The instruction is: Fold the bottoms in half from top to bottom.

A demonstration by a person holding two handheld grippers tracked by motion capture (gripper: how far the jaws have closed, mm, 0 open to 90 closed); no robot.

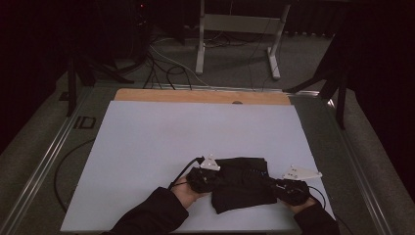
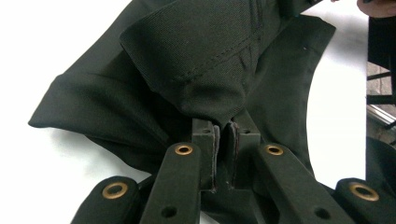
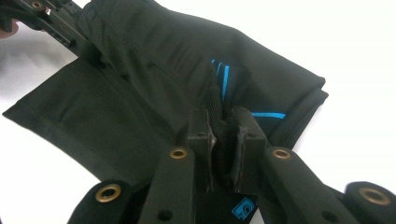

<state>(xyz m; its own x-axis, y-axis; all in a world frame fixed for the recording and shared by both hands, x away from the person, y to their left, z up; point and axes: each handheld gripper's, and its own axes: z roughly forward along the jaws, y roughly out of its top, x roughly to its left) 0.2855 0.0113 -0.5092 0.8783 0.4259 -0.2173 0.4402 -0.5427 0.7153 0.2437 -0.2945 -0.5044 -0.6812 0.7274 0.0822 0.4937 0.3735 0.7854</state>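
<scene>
At the 6 o'clock edge of the white table (image 1: 147, 147), I have the black garment (image 1: 242, 183) lying partly folded, well short of the wooden strip at 12 o'clock.

Left gripper (image 1: 208, 178) sits at the garment's 9 o'clock side. In the left gripper view its jaws are pinched together on a stitched fold of fabric (image 2: 205, 60), cloth bunched and lifted right above the pads (image 2: 209, 140). So it's clamped on the garment.

Right gripper (image 1: 288, 188) is at the garment's 3 o'clock side. In the right gripper view the jaws have a wad of fabric between them, just below the blue stripes (image 3: 224, 74). Clamped on the garment too, though a bit looser, with a visible gap packed with cloth.

Progress, my read: this looks like a folding job, somewhere mid-way. Done: garment is already doubled up into a compact shape, with layered edges visible at 3 o'clock in the right gripper view. Both corners of one edge are grasped.

Left: carry the held edge over, lay it flat, release both grippers, smooth. The lower flap toward 6 o'clock in the high view looks uneven, so I judge at least one more fold is needed.

Can't tell which garment type it is; too dark.
</scene>
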